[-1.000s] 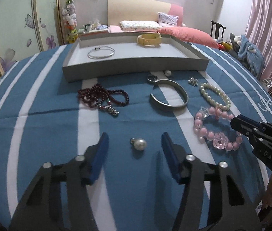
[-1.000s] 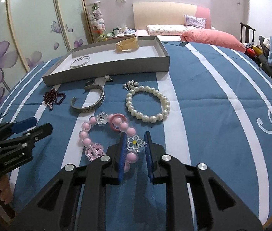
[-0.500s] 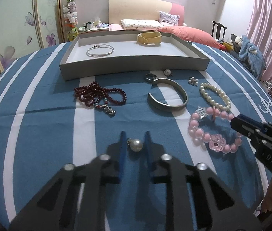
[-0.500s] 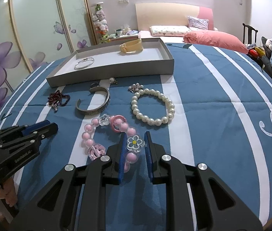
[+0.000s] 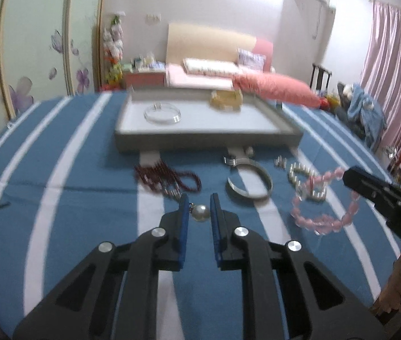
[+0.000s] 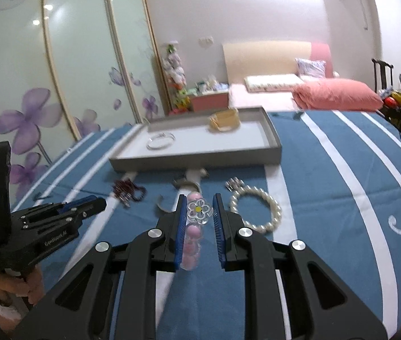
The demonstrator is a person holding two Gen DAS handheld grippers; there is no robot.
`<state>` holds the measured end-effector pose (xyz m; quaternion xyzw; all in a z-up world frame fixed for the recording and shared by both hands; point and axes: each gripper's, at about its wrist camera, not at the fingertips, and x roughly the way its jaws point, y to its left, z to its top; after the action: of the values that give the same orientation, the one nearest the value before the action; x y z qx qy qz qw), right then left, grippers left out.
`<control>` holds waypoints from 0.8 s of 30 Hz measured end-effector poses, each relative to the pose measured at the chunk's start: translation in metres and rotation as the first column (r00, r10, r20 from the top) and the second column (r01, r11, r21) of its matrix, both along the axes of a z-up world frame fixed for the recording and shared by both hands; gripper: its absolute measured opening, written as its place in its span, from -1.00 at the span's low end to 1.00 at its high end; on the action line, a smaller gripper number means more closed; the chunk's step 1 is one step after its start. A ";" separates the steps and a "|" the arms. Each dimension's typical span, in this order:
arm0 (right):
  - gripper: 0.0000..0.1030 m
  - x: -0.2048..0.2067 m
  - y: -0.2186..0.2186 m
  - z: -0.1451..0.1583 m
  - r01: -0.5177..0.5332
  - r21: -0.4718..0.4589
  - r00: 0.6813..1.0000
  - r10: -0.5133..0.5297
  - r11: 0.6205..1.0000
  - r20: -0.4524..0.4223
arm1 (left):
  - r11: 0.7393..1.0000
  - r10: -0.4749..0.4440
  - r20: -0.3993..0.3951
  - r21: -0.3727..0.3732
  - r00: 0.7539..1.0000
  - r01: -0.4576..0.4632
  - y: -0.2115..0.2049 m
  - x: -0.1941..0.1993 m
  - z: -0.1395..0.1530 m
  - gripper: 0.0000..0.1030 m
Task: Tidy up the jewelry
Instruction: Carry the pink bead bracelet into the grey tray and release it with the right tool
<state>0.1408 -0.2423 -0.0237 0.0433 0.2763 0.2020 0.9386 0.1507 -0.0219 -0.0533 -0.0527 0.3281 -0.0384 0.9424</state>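
Both grippers have risen since a second ago. The left gripper (image 5: 199,204) has closed its fingers on the pearl (image 5: 200,212). The right gripper (image 6: 199,208) keeps the pink bracelet (image 6: 197,211) clamped and lifted above the desk (image 6: 328,198), before the tray (image 6: 200,161).

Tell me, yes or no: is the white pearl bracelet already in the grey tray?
No, the pearl bracelet lies on the striped cloth, outside the tray.

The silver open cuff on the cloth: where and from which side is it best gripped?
Probably across its thin band, on the solid arc nearest the camera, coming from above. The silver cuff lies flat on the striped cloth, its gap toward the grey tray, so one finger can drop inside the ring and one outside.
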 end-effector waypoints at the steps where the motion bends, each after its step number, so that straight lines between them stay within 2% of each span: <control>1: -0.62 -0.001 0.001 0.002 -0.002 0.004 1.000 0.002 1.000 0.010 | 1.000 0.007 0.021 -0.002 1.000 -0.007 0.002 -0.002 0.005 -0.70; 10: -0.62 -0.004 -0.001 0.019 -0.003 0.073 0.996 -0.003 0.997 0.087 | 0.999 0.054 0.193 0.001 0.980 -0.055 0.007 -0.023 0.039 -0.70; 24: -0.62 -0.001 0.000 0.052 0.006 0.105 0.975 -0.029 0.994 0.219 | 0.997 0.073 0.258 0.014 0.963 -0.079 0.008 -0.023 0.059 -0.70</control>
<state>0.1398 -0.2425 0.0284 0.0720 0.1595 0.2114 0.9616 0.1274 -0.0136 0.0054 -0.0486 0.2012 -0.0048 0.9783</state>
